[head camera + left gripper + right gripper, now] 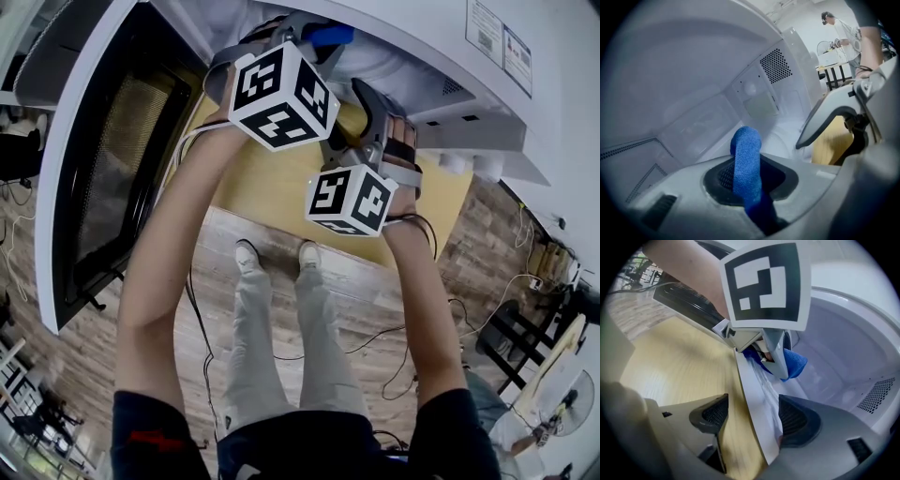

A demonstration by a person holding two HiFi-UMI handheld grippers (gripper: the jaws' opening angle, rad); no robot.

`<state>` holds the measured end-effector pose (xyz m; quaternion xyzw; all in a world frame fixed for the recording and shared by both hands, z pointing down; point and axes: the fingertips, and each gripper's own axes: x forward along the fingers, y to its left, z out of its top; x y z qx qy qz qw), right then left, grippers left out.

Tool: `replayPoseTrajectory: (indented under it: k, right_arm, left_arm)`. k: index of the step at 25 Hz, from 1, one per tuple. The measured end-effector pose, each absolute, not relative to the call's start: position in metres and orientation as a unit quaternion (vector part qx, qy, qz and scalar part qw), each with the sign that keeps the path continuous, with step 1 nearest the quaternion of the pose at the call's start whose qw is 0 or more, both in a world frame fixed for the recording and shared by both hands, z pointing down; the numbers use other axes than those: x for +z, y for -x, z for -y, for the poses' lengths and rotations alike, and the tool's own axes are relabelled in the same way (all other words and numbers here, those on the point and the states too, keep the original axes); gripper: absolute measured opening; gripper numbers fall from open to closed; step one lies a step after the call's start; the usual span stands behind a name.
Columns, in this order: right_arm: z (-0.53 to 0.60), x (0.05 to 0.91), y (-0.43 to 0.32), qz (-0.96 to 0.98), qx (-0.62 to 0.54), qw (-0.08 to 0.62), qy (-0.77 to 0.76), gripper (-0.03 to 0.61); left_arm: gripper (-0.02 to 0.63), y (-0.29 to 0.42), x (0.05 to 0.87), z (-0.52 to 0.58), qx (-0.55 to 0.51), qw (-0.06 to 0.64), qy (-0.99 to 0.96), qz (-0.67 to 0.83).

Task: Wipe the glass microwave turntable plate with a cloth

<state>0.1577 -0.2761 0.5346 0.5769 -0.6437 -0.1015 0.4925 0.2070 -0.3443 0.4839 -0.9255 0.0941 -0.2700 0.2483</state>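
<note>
**Left gripper view.** Left gripper point(748, 180): jaws closed on one blue cloth point(746, 157), which stands up out of the pads as a rolled fold. The jaws point into the white cavity of the microwave point(693, 70), which has a patch of vent holes point(776, 65) on its wall. I cannot pick out the plate with certainty here. The other gripper shows at the right edge. Beyond it, one person point(839, 30) stands at a far table.

**Right gripper view.** Right gripper point(752, 420): jaws wide apart. The glass plate point(757, 399) runs edge-on between them. It lies against the right-hand pad point(794, 420), with a gap to the left-hand pad point(710, 414). At the plate's far end the left gripper presses the cloth to it, just at the cavity mouth. The wooden table point(670, 366) is to the left and the cavity to the right.

**Head view.** Both grippers reach into the microwave opening, close together. Its door point(103, 159) hangs open at the left. The table carries the microwave. Below is a wood-plank floor point(234, 281) with loose cables.

Count:
- two grippers
- two marker cubes point(281, 94) point(349, 200)
- one cloth
- one plate
- one microwave
</note>
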Motion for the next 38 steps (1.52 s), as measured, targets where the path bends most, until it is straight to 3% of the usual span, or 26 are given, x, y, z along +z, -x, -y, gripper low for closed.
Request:
replayPoseTrajectory:
  k: [10, 16, 38]
  right_arm:
    - [0.276, 0.535, -0.159, 0.643, -0.102, 0.492, -0.579, 0.319]
    - [0.275, 0.535, -0.160, 0.641, -0.101, 0.490, -0.582, 0.319]
    - [0.277, 0.534, -0.162, 0.638, -0.102, 0.487, -0.587, 0.319]
  left_arm:
    - [0.063, -0.190, 0.486, 0.372, -0.279, 0.242, 0.917, -0.153]
    - [0.063, -0.179, 0.485, 0.390, -0.281, 0.202, 0.916, -0.202]
    - [0.063, -0.197, 0.485, 0.372, -0.279, 0.214, 0.920, -0.170]
